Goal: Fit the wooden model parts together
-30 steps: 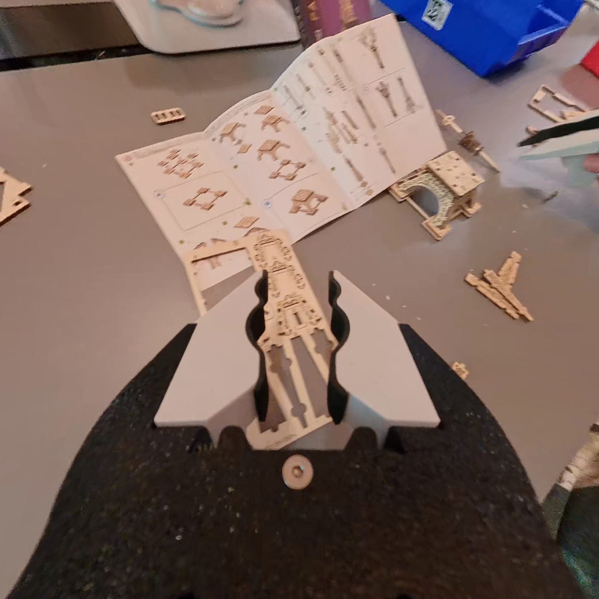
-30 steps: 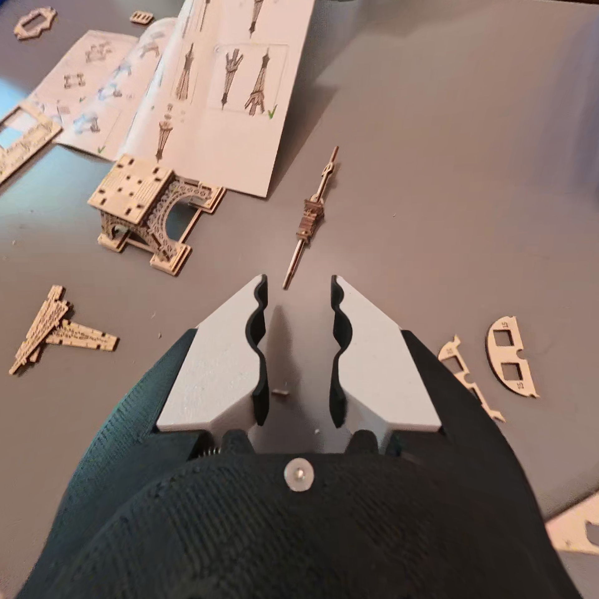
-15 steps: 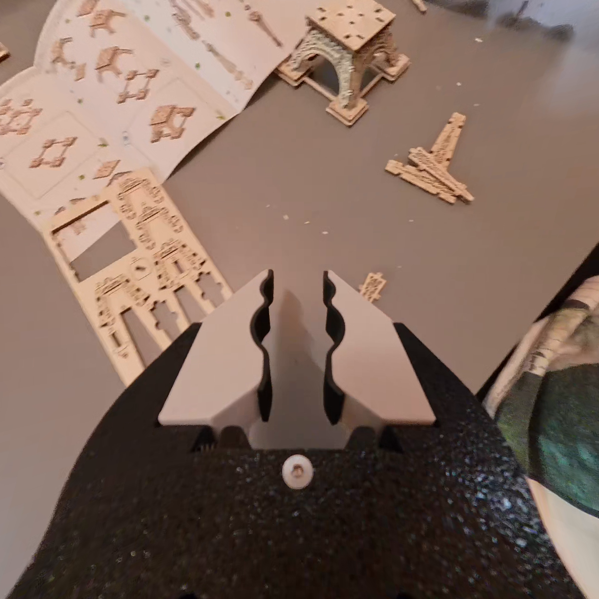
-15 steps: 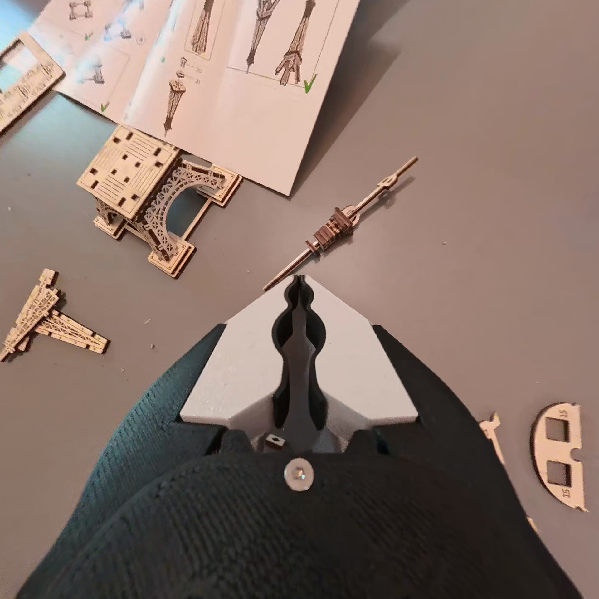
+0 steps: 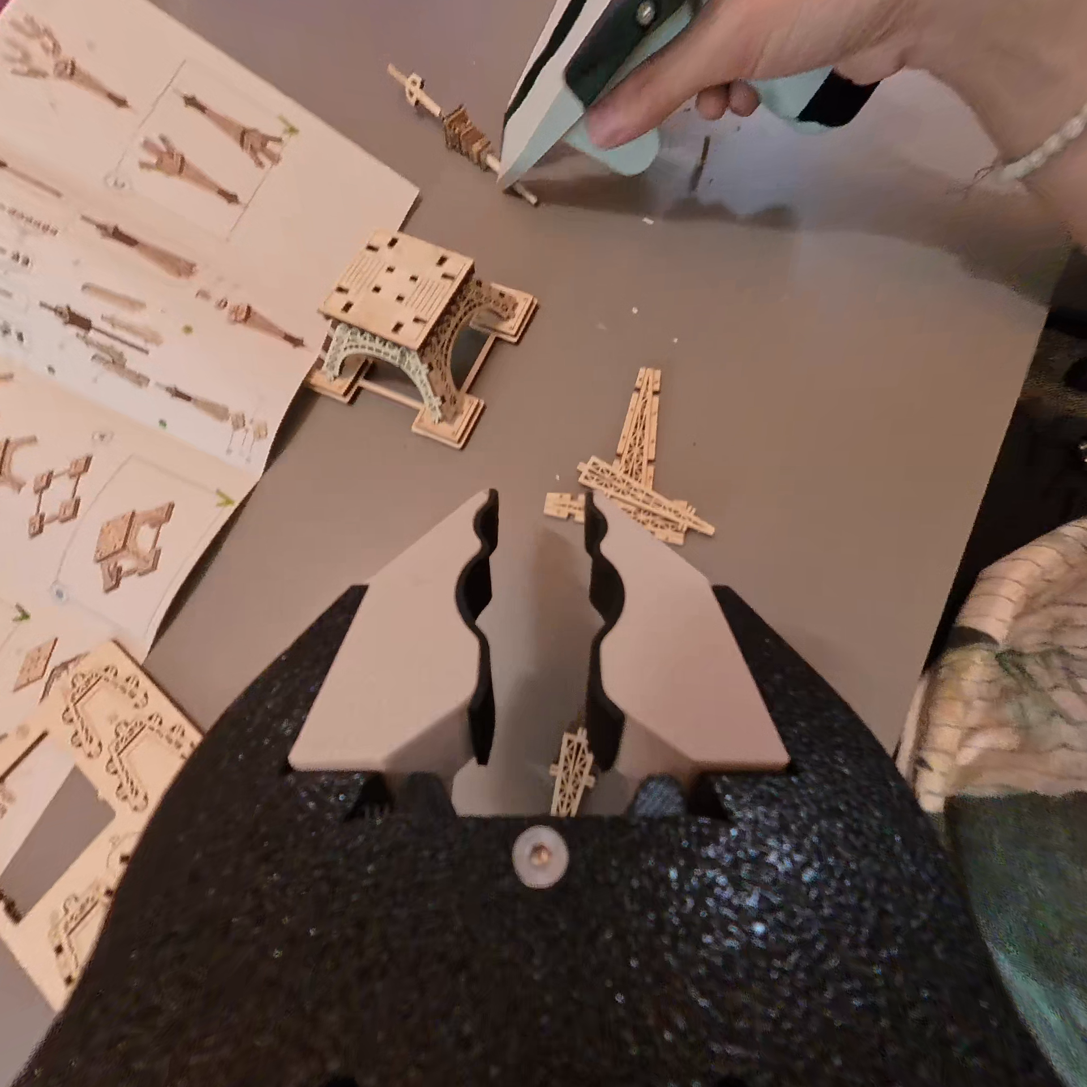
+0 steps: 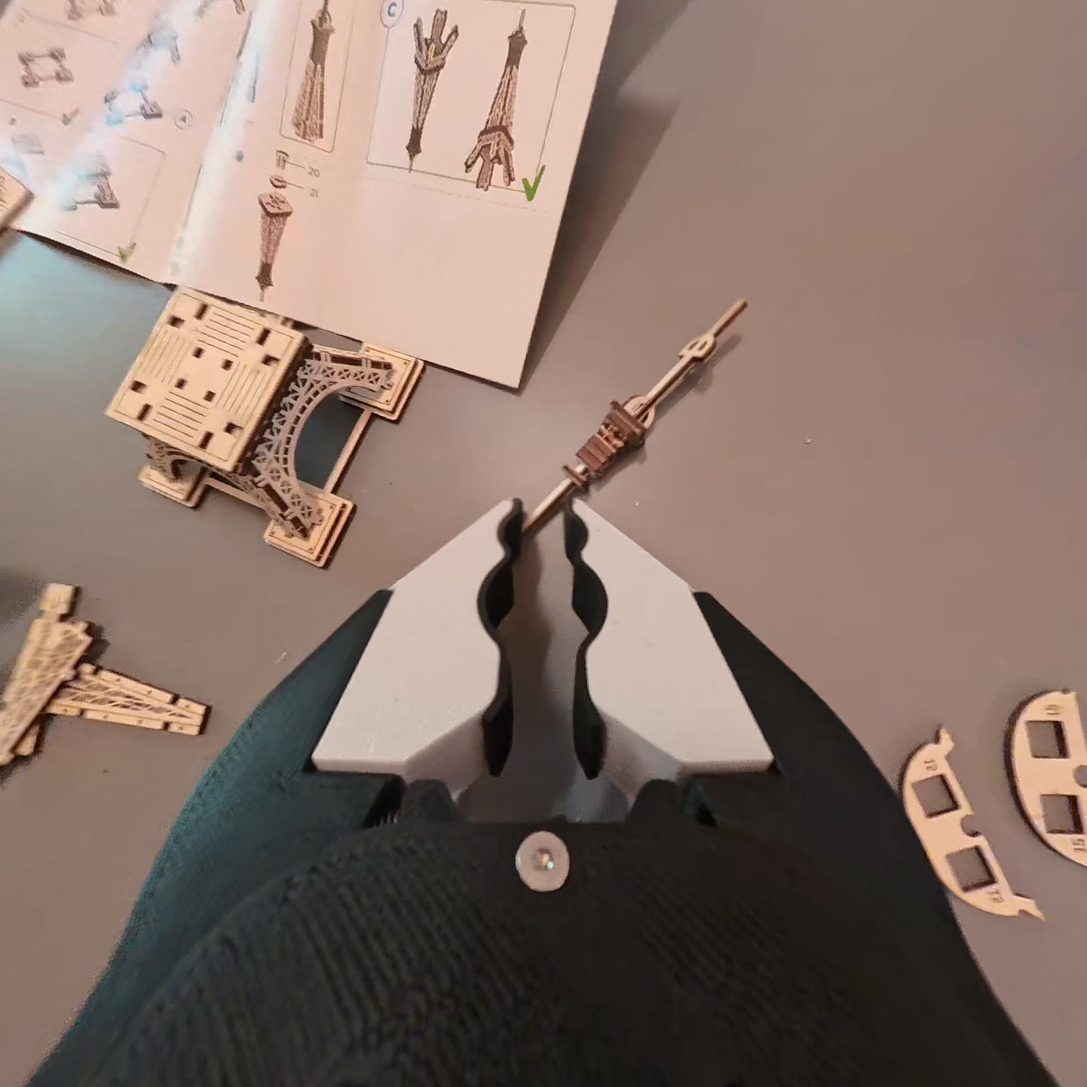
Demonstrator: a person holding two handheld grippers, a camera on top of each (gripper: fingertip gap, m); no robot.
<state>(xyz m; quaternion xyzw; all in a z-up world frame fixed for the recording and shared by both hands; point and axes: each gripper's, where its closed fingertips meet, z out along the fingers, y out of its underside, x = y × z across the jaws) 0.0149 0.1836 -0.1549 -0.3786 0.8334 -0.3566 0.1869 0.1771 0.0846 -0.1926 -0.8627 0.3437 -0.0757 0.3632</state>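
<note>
We see the grey table (image 5: 764, 329) bearing an open instruction sheet (image 6: 447, 259), with the arched tower base (image 6: 235, 412) standing at its edge and flat lattice panels (image 5: 641, 470) nearby. Our left gripper (image 5: 541, 512) hovers spread over a small lattice strip (image 5: 573, 770). Our right gripper (image 6: 541, 512), jaws slightly apart, straddles the lower end of the spire (image 6: 623, 429) lying on the table

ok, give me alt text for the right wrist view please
The right tool, jaws slightly apart, straddles the lower end of a thin wooden spire lying on a grey table. To its left stand an arched tower base and an open instruction sheet.
</note>
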